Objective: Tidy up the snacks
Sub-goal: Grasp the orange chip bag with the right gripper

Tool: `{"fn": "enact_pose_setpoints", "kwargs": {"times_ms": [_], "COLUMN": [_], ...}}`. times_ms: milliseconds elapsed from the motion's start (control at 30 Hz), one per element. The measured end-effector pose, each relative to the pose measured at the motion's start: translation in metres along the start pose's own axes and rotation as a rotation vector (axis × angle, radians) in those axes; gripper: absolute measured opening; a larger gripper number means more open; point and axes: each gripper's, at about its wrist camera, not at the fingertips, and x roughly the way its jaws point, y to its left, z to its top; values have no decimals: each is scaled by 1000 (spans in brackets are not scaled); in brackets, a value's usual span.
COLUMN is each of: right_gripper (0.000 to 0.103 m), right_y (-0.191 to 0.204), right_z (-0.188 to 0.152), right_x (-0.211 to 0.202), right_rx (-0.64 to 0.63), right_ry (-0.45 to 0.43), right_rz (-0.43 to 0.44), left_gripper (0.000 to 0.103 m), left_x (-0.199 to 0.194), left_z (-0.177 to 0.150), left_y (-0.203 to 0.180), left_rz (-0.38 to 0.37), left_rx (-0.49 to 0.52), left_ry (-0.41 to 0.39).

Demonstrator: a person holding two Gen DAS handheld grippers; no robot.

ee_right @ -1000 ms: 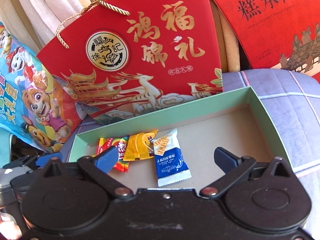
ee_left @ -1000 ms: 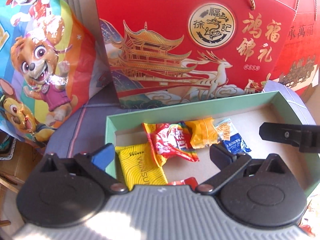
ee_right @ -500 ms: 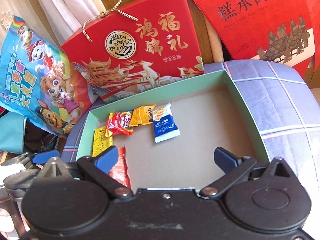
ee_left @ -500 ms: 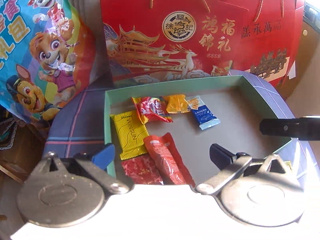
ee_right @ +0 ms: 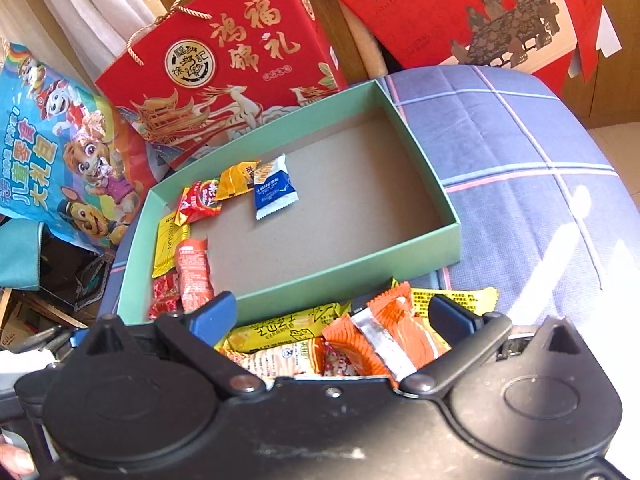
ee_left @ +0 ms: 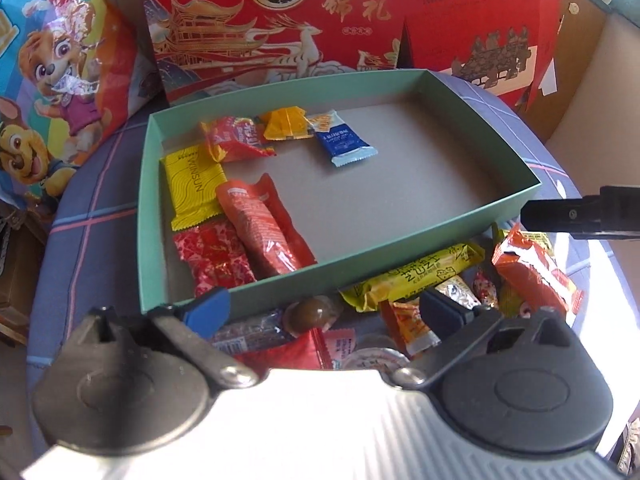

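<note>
Six snacks (ee_left: 256, 228) in green box (ee_left: 472, 220), both grippers empty, spread

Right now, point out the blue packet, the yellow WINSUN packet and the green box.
blue packet (ee_left: 345, 142): left wrist view, middle of its blue panel.
yellow WINSUN packet (ee_left: 194, 188): left wrist view, centre of its face, beside the lettering.
green box (ee_right: 348, 276): right wrist view, outer face of the near wall.

I'm looking at a surface draped in a blue plaid cloth (ee_right: 520, 152), hard sunlight striking its right side. Behind its far edge I see brown wooden panelling (ee_right: 340, 36), with a pale curtain (ee_right: 84, 12) hanging to the left. At far right, a strip of light floor (ee_right: 616, 140).
</note>
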Motion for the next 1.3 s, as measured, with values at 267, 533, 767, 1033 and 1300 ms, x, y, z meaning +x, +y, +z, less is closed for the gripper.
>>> {"fn": "enact_pose_setpoints", "kwargs": {"times_ms": [267,533,767,1033,1300], "right_gripper": [103,85,54,54,50], "right_y": [-26,-26,-21,-14,-23], "right_z": [-13,-22,-36,-40,-44], "right_x": [-6,14,25,39,25], "right_rx": [29,-33,-79,-90,-80], "right_ry": [-25,32,92,86,53], "right_rz": [-4,-14,-4,-43,-17], "left_gripper": [103,95,88,87,91], "left_x": [19,43,37,38,45], "left_z": [-4,-14,-24,-27,-21], "left_y": [-44,-85,-77,-76,-100], "left_rz": [-83,-146,-191,-169,-123], "left_rx": [163,376,381,416,524], "left_ry": [21,64,87,126,132]}}
